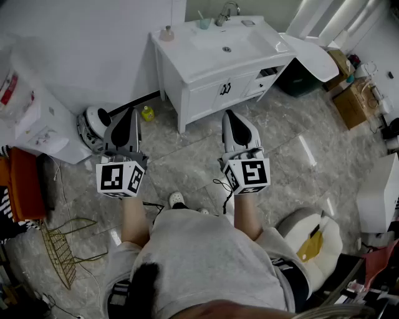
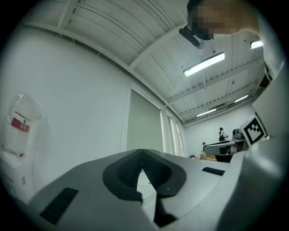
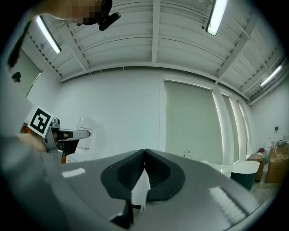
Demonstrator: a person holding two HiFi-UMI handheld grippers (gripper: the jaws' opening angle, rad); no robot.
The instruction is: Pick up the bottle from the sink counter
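Note:
In the head view a small pale bottle [image 1: 166, 33] stands on the left back corner of the white sink counter [image 1: 187, 59], far ahead of both grippers. My left gripper [image 1: 130, 113] and right gripper [image 1: 229, 114] are held side by side above the floor, pointing toward the vanity. Both are shut, with nothing between the jaws. The left gripper view shows its gripper [image 2: 142, 154] with tips meeting against a white wall and ceiling. In the right gripper view the tips of that gripper [image 3: 145, 153] also meet, and the faucet [image 3: 187, 154] shows beyond them; the bottle is not seen there.
A cup [image 1: 204, 23] and a faucet [image 1: 227, 11] are on the counter. A yellow bottle [image 1: 148, 113] and a round white device [image 1: 93, 128] lie on the floor left of the vanity. A gold wire basket [image 1: 65, 246] is at left, cardboard boxes [image 1: 355, 103] at right.

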